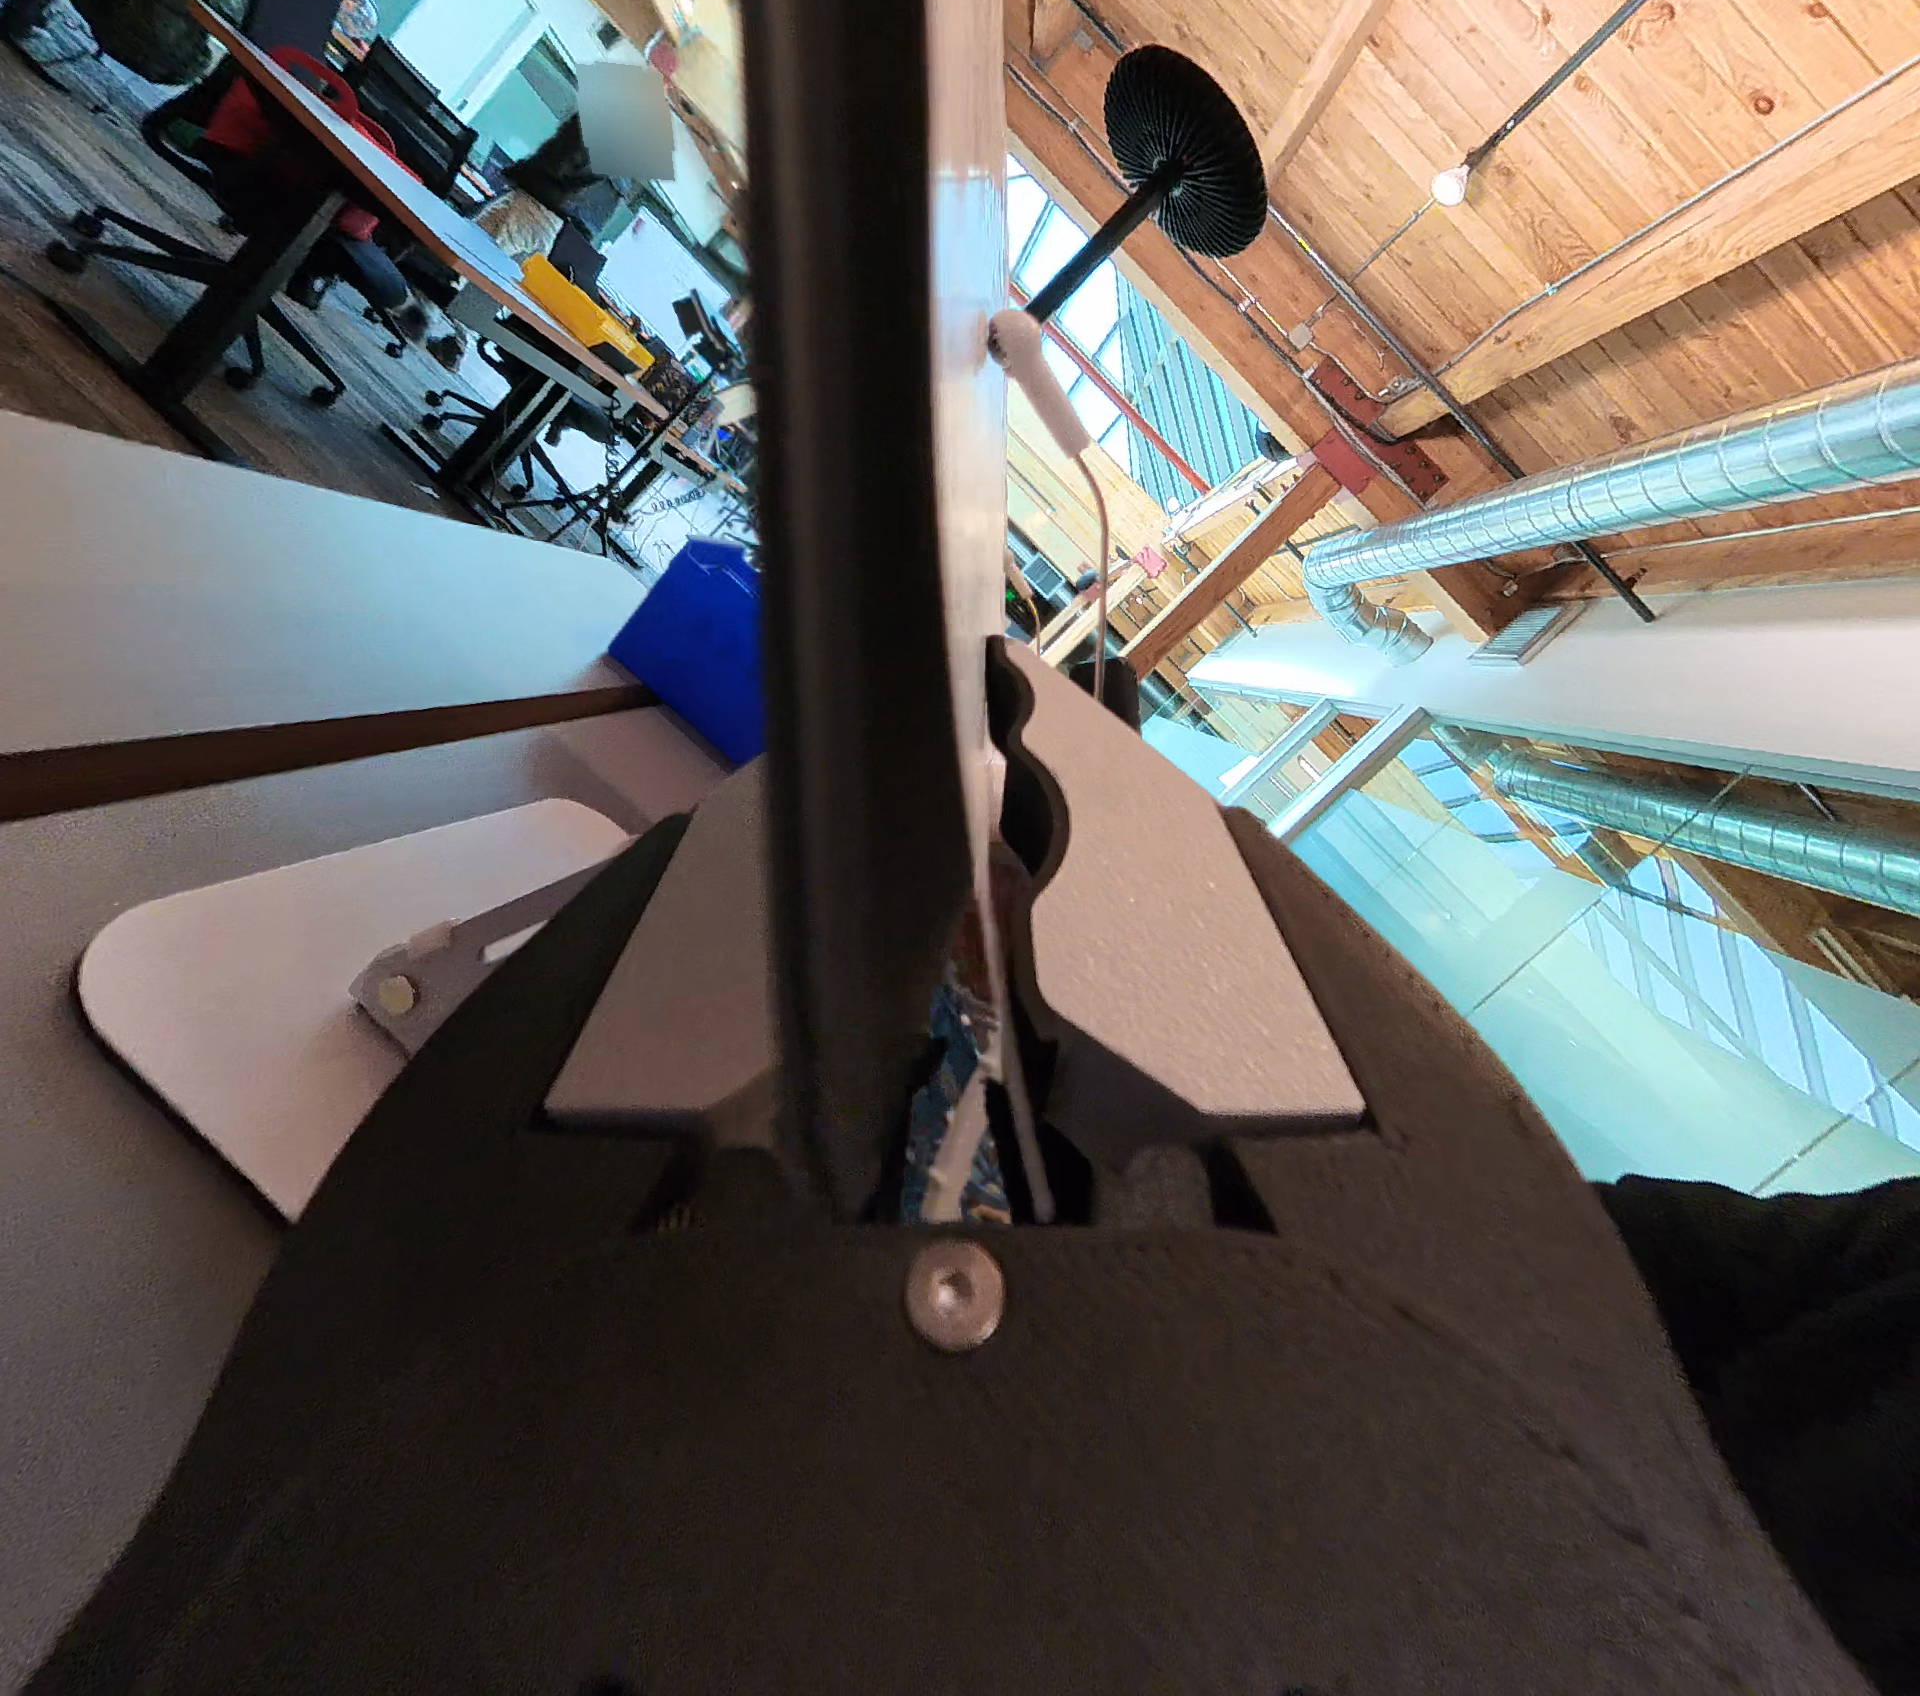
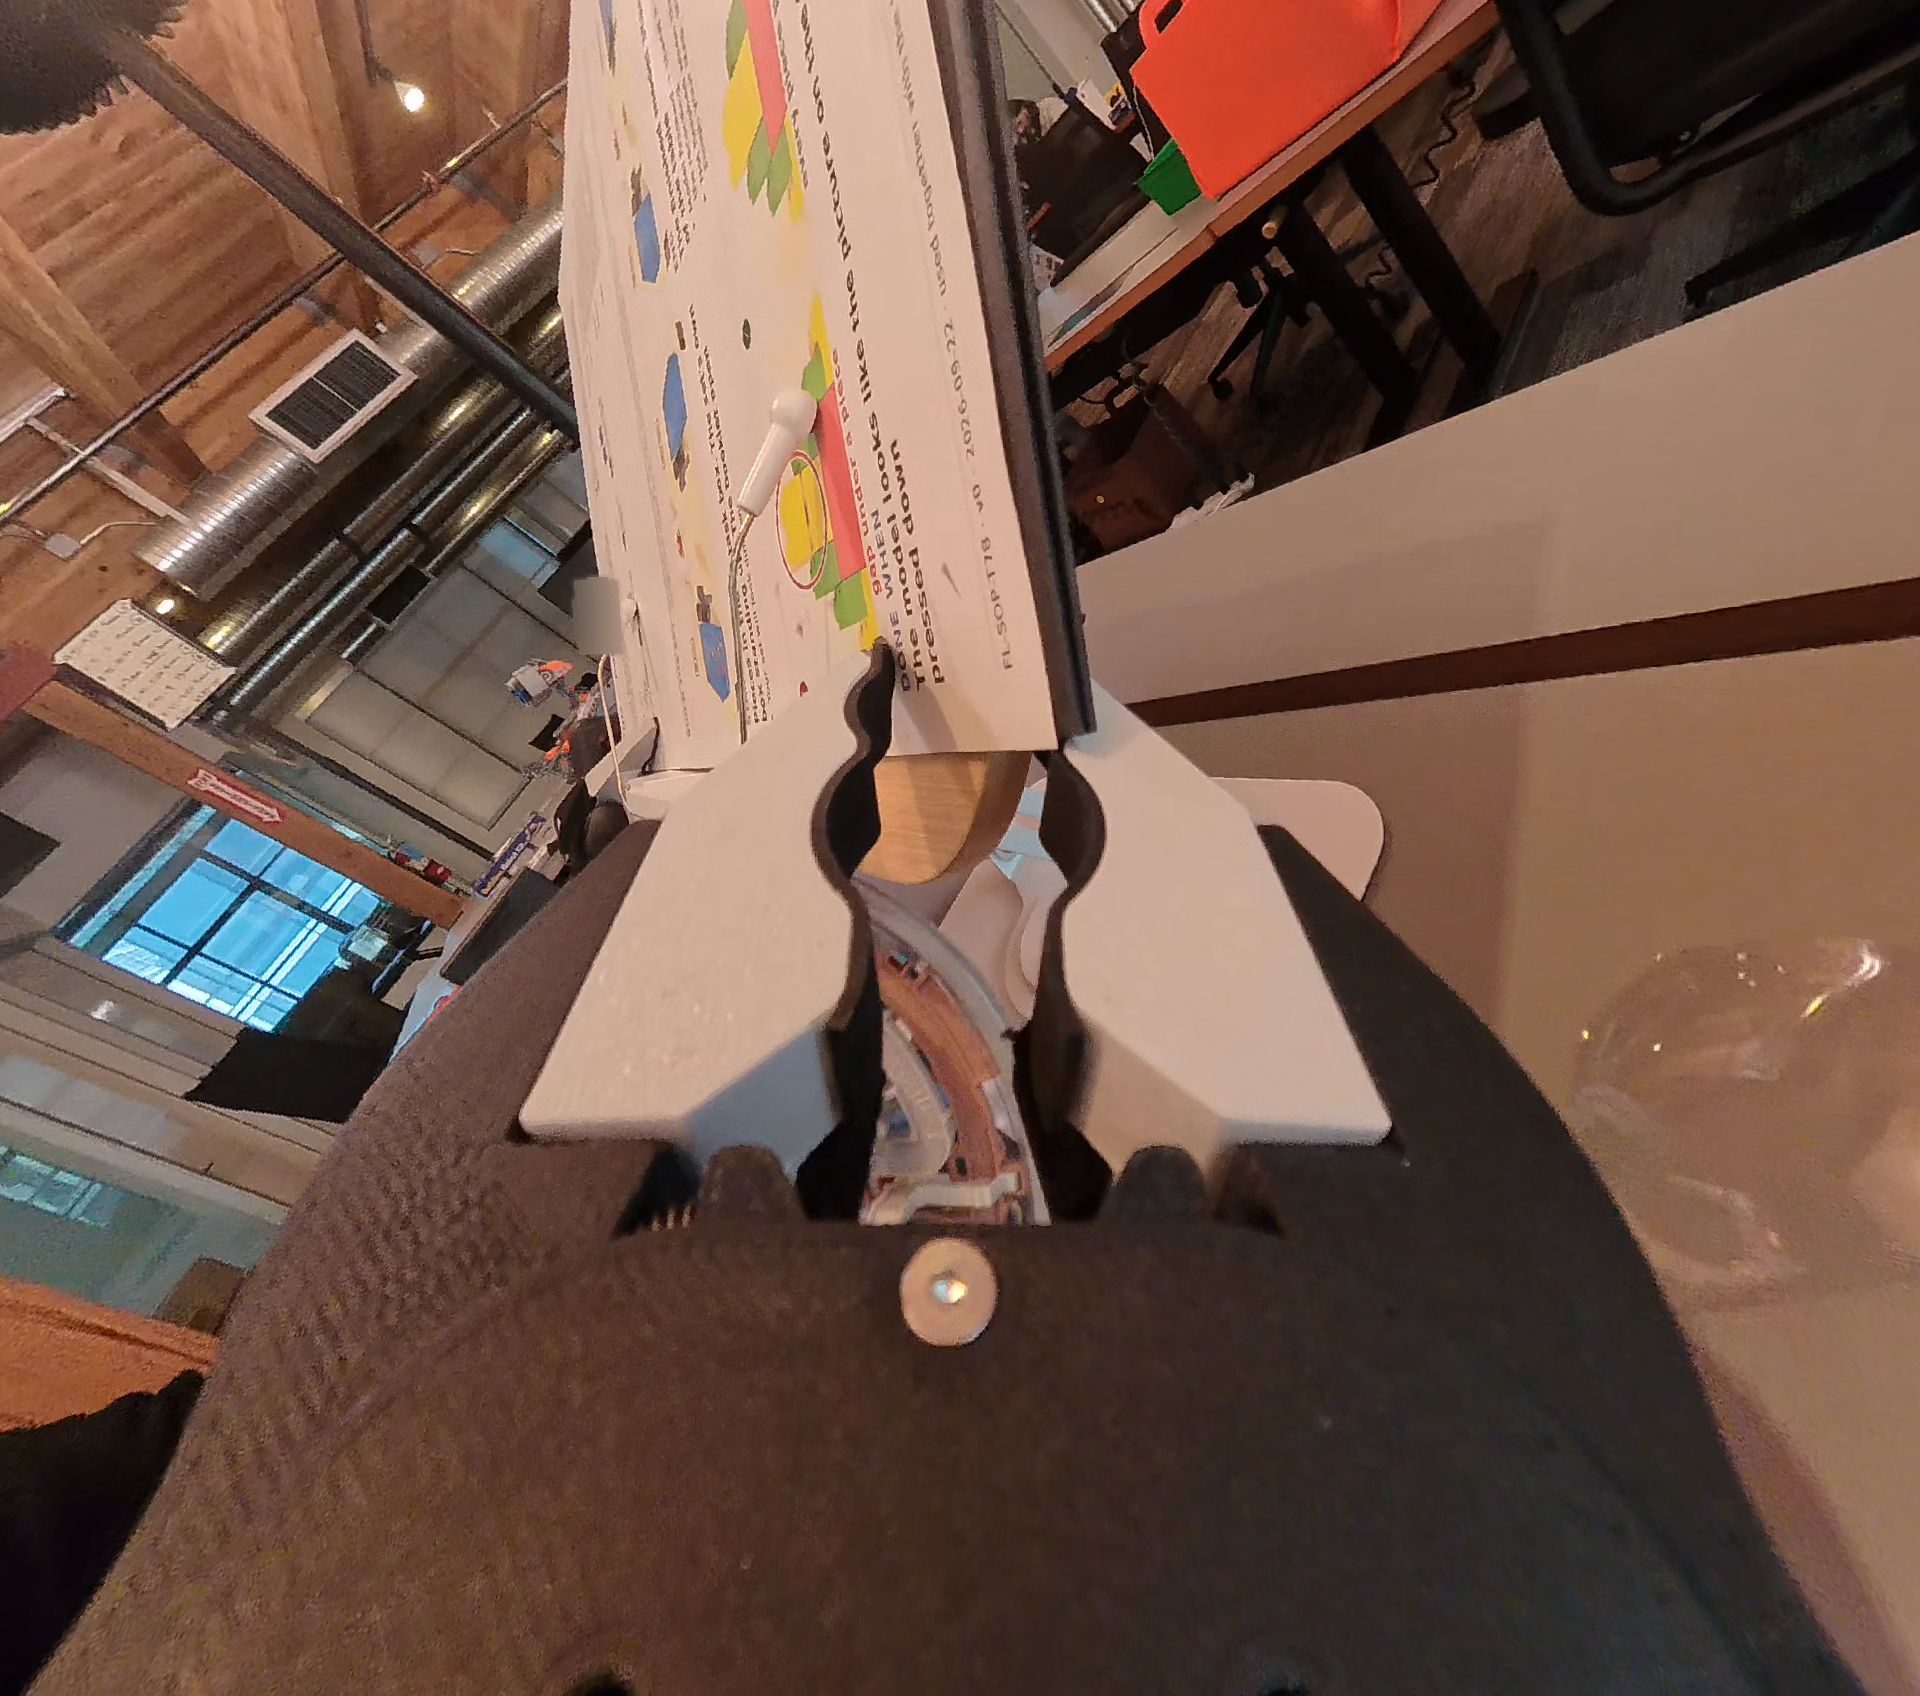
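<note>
Left gripper (image 1: pixel 862 727) is clamping the board (image 1: pixel 842 296) deep between its fingers, with the pads pressing on both sides. Right gripper (image 2: pixel 977 701) is pinching the board (image 2: pixel 831 244) only at its lower corner, as far as I can tell. Its tips are just catching the edge, and the wavy pads behind them are gaping.

Risk, my judgement: the right hold is looking thin, so the corner could be slipping out if either hand twists. The board would then pivot on the left clamp. Unequal pull between the two hands could also be bending it.

Just past the right fingers, a round wooden disc (image 2: pixel 930 815) is showing through the gap. A clear glass object (image 2: pixel 1745 1096) is sitting on the table to its side. Dropping the board might knock it.

The board is running edge-on away from both cameras, tilted up off the white table (image 1: pixel 208 586). It is thin, flat and rigid-looking, with a black back and a glossy white face carrying coloured block diagrams and print. A small white-tipped stalk (image 2: pixel 779 441) is touching or sitting just in front of the face; I can't tell which.

Farther off, a blue bin (image 1: pixel 696 649) is sitting by the table edge. Beyond it are desks and a wood ceiling.
</note>
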